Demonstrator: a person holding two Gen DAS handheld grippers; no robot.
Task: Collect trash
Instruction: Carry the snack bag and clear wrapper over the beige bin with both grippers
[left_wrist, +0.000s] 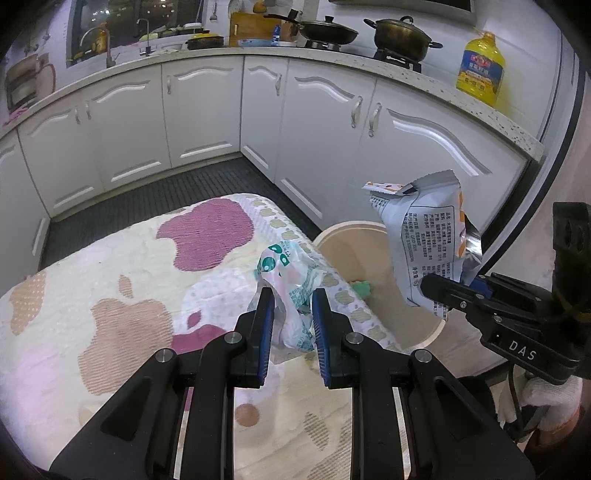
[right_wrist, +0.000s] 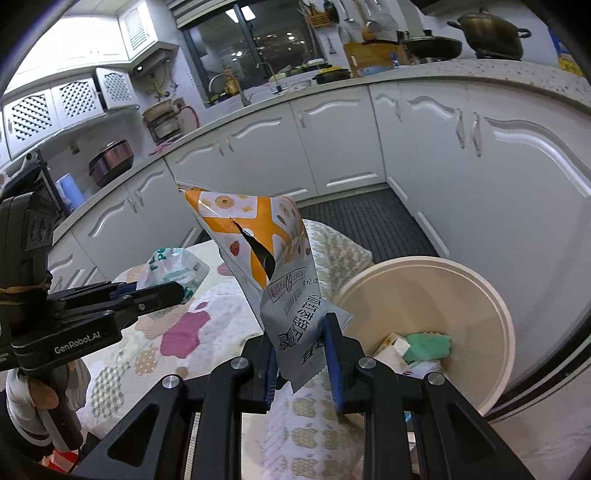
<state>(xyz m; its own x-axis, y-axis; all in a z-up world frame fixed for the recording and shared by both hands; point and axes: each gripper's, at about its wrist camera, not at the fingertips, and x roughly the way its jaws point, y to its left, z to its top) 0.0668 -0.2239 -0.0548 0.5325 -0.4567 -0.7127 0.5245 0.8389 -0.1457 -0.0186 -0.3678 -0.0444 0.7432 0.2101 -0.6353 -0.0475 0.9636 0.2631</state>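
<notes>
Gripping a crumpled green-printed wrapper (left_wrist: 291, 295) in my left jaws over the table (left_wrist: 110, 295); right jaws clamp a snack bag (right_wrist: 266, 266) beside the bin (right_wrist: 424, 280). Only the right view shows trash inside.

A torn orange-and-silver snack packet (right_wrist: 258, 266) stands upright at the centre of the right wrist frame, its printed lower end clamped between blue pads. A crumpled white-and-green plastic wrapper (left_wrist: 291, 291) sits pinched at lower centre of the left wrist frame, above a patterned cloth. The round beige bin (right_wrist: 495, 295), lower right, holds a green scrap (right_wrist: 428, 345) and small cartons (right_wrist: 393, 345).
</notes>
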